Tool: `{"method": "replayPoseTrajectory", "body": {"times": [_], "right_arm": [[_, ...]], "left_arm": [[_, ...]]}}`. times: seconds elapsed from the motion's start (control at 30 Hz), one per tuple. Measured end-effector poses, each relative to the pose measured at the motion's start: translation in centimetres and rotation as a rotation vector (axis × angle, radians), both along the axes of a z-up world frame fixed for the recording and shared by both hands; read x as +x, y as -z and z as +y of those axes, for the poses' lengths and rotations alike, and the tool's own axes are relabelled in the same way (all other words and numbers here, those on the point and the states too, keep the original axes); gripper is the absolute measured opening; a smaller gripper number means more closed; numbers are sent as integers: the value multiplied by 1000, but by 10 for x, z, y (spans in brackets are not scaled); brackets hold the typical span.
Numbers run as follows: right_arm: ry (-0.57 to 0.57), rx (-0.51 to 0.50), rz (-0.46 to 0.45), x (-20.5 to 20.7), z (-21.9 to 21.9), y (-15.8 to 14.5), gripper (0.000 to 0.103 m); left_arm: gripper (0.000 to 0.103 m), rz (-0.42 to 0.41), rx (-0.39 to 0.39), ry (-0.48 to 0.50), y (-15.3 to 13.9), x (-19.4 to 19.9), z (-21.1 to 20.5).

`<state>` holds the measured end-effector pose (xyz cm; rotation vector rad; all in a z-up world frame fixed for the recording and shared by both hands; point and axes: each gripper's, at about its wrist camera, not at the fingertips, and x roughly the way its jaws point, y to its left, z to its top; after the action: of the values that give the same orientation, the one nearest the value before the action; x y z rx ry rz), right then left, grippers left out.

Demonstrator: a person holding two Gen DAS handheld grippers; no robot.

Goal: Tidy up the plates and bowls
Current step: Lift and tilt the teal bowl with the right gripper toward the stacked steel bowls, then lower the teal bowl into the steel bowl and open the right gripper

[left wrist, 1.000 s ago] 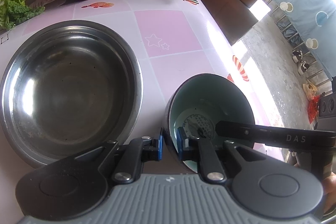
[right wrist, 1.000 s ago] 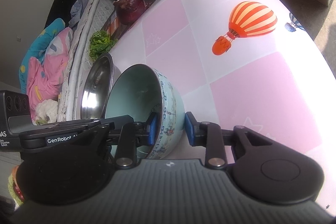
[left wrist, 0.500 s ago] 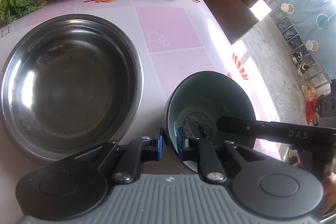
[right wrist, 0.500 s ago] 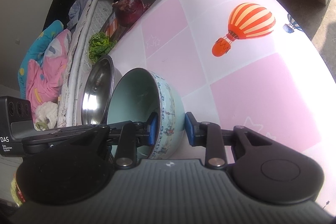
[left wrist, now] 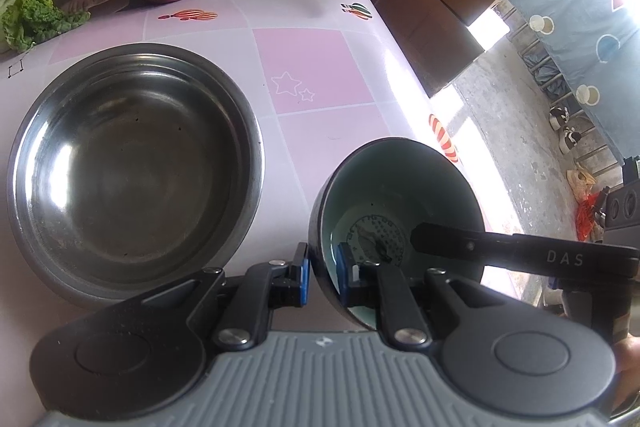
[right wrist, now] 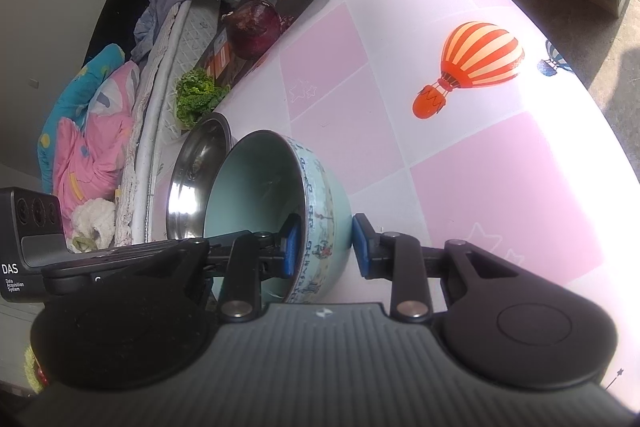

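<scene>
The left gripper [left wrist: 322,273] is clamped on the near rim of the ceramic bowl [left wrist: 404,203]; the right gripper [right wrist: 325,245] pinches its opposite wall; the bowl sits tilted beside the steel bowl [left wrist: 132,167] on the pink table [left wrist: 320,75].

The left gripper [left wrist: 322,277] pointed steeply downward, its blue pads clamped tight on the near rim of the ceramic bowl [left wrist: 400,203], one pad outside the wall and one inside. The right gripper [right wrist: 326,247] pointed down at a shallower angle and straddled the opposite side of the same bowl. Its inner pad lay against the inside wall; the outer pad appeared to touch the outside, though the view left this uncertain.
</scene>
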<state>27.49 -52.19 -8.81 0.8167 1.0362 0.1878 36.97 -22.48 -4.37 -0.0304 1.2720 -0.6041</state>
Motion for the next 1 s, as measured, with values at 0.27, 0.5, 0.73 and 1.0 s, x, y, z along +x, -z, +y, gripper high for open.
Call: {"method": "replayPoseTrajectory", "body": {"times": [0.27,0.5,0.73,1.0], "right_arm": [[-8,-15,-21,3,11,-25,27],[-49,-26,-52,17,34,-50,27],[-120,-13,-76,57,77,-64,27],[-178,-15,-34,111,118,-38,27]], "left_arm": [[14,-21,-23,-15,-17,-4,12],[14,-51,-49,-63,-38,1,40],[14,-80,-58,-145,-51,18,87],[14,-21,-46,-236,-24,52,127]]}}
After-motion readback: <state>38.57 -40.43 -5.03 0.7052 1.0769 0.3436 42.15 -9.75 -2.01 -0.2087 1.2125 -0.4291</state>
